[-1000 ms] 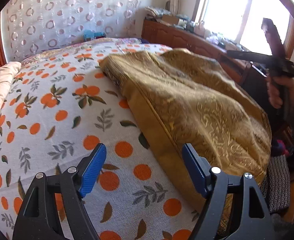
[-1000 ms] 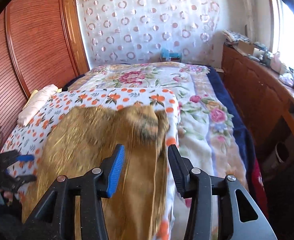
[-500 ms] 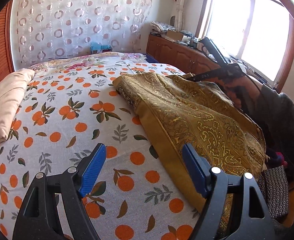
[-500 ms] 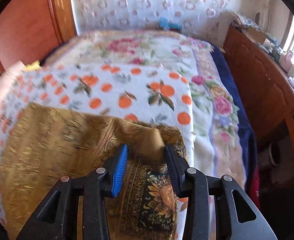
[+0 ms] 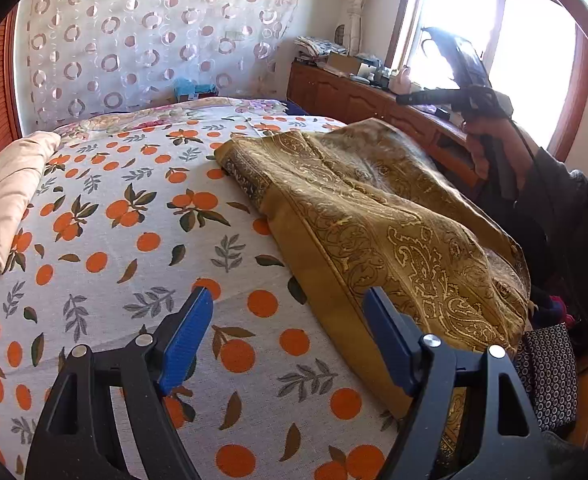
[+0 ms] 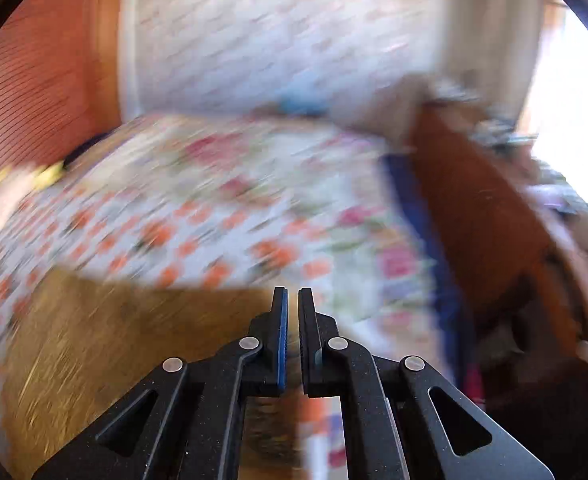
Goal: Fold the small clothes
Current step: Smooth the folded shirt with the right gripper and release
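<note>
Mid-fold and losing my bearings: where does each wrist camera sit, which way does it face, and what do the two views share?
Left wrist: on the left tool, jaws open, angled down across the orange-print bedsheet toward the gold cloth; the person's right hand and sleeve show near the window.
Right wrist: on the right tool, shut, apparently pinching the cloth's edge; blurred, facing up the bed toward the curtain; only the tool itself shows.
Shared: gold cloth, bedsheet, curtain.
</note>
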Tool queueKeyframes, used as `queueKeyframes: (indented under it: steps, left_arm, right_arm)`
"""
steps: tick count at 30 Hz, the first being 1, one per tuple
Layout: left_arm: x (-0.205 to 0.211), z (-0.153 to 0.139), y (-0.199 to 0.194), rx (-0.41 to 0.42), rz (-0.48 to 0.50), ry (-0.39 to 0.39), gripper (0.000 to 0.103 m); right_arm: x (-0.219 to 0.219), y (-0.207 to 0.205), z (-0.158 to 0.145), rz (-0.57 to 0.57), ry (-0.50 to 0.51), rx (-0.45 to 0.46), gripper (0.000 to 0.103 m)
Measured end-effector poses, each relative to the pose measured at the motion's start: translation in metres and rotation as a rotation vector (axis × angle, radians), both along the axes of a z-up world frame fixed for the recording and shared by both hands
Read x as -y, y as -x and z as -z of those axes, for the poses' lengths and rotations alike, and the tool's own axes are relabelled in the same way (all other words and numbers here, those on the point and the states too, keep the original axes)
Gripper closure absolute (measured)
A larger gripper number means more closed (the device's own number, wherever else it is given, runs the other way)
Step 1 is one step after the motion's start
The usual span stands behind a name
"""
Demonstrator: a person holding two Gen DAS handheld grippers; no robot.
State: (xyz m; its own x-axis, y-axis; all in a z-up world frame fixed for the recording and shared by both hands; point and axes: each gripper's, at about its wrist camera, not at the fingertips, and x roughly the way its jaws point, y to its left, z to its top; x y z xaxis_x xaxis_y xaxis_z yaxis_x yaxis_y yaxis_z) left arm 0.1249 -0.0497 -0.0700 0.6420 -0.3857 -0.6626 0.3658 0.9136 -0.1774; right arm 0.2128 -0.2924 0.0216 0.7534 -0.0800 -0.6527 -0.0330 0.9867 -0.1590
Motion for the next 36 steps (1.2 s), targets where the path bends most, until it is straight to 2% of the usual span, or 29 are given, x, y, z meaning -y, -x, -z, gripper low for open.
queueKeyframes:
  steps: [3, 5, 8, 13, 20, 24, 29, 32, 34, 35, 36]
  left_arm:
    - [0.006, 0.001, 0.001, 0.000, 0.014, -0.016, 0.024]
    - [0.008, 0.000, 0.003, 0.002, 0.021, -0.025, 0.024]
    - [0.013, 0.001, 0.004, 0.000, 0.029, -0.034, 0.024]
    - [0.020, 0.003, 0.005, -0.006, 0.037, -0.047, 0.024]
    - [0.032, 0.004, 0.012, -0.010, 0.067, -0.059, 0.024]
    - [0.036, 0.008, 0.018, -0.035, 0.083, -0.053, 0.024]
    - [0.037, 0.010, 0.033, -0.063, 0.101, -0.076, 0.024]
    - [0.035, 0.005, 0.044, -0.060, 0.119, -0.085, 0.032]
    - [0.034, 0.004, 0.050, -0.071, 0.129, -0.079, 0.033]
    - [0.033, 0.003, 0.054, -0.086, 0.145, -0.056, 0.042]
    - [0.034, 0.004, 0.055, -0.102, 0.156, -0.041, 0.044]
  right_arm:
    - [-0.004, -0.001, -0.002, 0.008, 0.054, -0.005, 0.069]
    - [-0.005, 0.004, -0.002, 0.001, 0.046, -0.003, 0.068]
    - [-0.007, 0.023, -0.004, -0.059, -0.025, 0.000, 0.064]
    - [-0.007, 0.075, 0.005, -0.138, -0.044, 0.005, 0.044]
    - [0.015, 0.154, 0.024, -0.169, -0.086, -0.012, 0.043]
    - [0.035, 0.191, 0.040, -0.147, -0.111, -0.068, 0.043]
    - [0.051, 0.229, 0.039, -0.110, -0.135, -0.085, 0.043]
    - [0.052, 0.240, 0.038, -0.106, -0.164, -0.084, 0.043]
    - [0.053, 0.248, 0.037, -0.086, -0.159, -0.081, 0.043]
    - [0.053, 0.253, 0.040, -0.078, -0.159, -0.083, 0.043]
    - [0.054, 0.255, 0.039, -0.075, -0.162, -0.085, 0.043]
